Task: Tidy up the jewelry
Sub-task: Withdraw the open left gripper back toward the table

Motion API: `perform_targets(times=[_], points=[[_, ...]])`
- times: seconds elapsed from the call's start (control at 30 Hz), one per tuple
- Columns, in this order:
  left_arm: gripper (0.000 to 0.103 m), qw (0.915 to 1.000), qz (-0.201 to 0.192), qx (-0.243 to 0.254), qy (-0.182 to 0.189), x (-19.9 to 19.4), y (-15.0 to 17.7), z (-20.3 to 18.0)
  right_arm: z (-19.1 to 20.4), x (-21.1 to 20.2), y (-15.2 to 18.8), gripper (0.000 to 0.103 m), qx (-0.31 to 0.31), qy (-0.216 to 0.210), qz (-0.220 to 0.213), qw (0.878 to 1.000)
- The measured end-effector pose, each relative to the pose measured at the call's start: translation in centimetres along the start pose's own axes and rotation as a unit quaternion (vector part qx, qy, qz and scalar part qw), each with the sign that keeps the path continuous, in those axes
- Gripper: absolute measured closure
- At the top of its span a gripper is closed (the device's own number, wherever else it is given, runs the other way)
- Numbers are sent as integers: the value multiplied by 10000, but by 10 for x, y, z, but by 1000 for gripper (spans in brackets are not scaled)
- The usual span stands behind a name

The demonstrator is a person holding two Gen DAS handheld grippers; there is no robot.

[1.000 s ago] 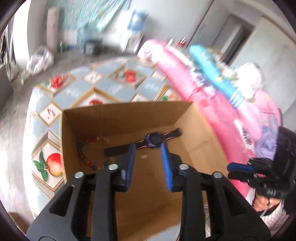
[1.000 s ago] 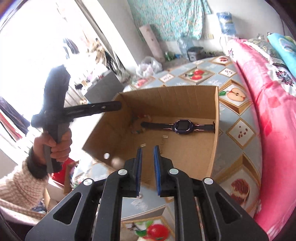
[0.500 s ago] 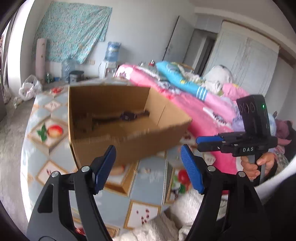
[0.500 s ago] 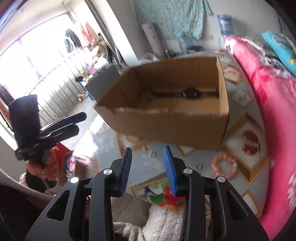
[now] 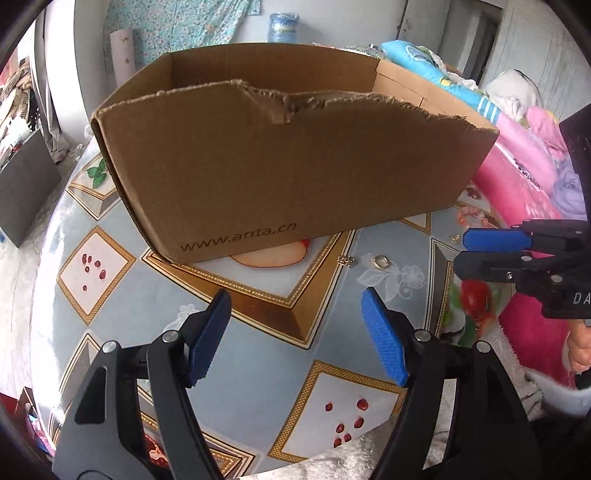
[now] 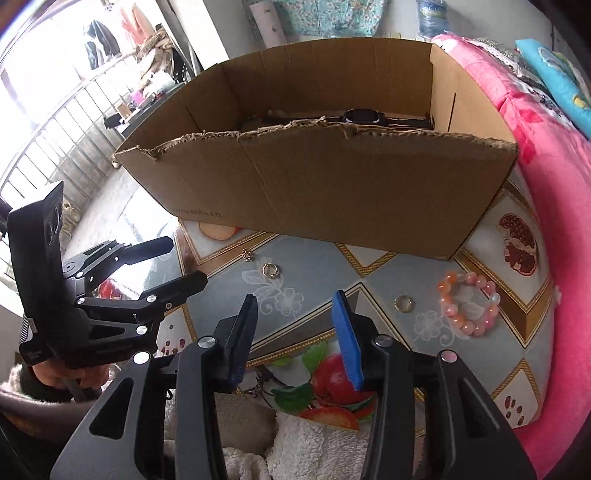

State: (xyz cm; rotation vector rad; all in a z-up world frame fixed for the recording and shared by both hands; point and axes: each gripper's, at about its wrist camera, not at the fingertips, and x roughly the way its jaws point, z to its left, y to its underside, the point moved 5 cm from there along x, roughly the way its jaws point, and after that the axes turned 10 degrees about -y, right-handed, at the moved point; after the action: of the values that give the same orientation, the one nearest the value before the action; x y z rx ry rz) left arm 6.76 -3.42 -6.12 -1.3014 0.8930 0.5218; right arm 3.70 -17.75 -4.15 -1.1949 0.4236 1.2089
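A cardboard box (image 5: 280, 173) (image 6: 332, 192) stands on the patterned round table (image 5: 122, 291). A dark watch (image 6: 360, 116) lies inside it by the far wall. On the table in front of the box lie a small clasp (image 5: 346, 260) (image 6: 247, 254), a gold ring (image 5: 380, 261) (image 6: 271, 270), a second ring (image 6: 403, 303) and a pink bead bracelet (image 6: 467, 308) (image 5: 471, 216). My left gripper (image 5: 295, 332) is open and empty, low over the table before the box. My right gripper (image 6: 295, 328) is open and empty, near the rings; it also shows in the left wrist view (image 5: 495, 251).
A pink quilt (image 6: 546, 192) borders the table's right side. A white fluffy cloth (image 6: 310, 446) lies at the table's near edge. A water bottle (image 5: 282, 27) and patterned curtain stand behind the box. A window railing (image 6: 55, 147) is at the left.
Both grippers have pulled back from inside the box, dropped low over the table in front of it, and opened wider. The watch stays in the box.
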Motion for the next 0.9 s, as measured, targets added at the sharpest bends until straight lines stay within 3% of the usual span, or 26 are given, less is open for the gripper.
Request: perform_targets(times=[0.9], points=[[31, 9996, 8, 70, -262, 9, 12, 6, 8, 15, -4, 61, -10, -8, 62, 10000]])
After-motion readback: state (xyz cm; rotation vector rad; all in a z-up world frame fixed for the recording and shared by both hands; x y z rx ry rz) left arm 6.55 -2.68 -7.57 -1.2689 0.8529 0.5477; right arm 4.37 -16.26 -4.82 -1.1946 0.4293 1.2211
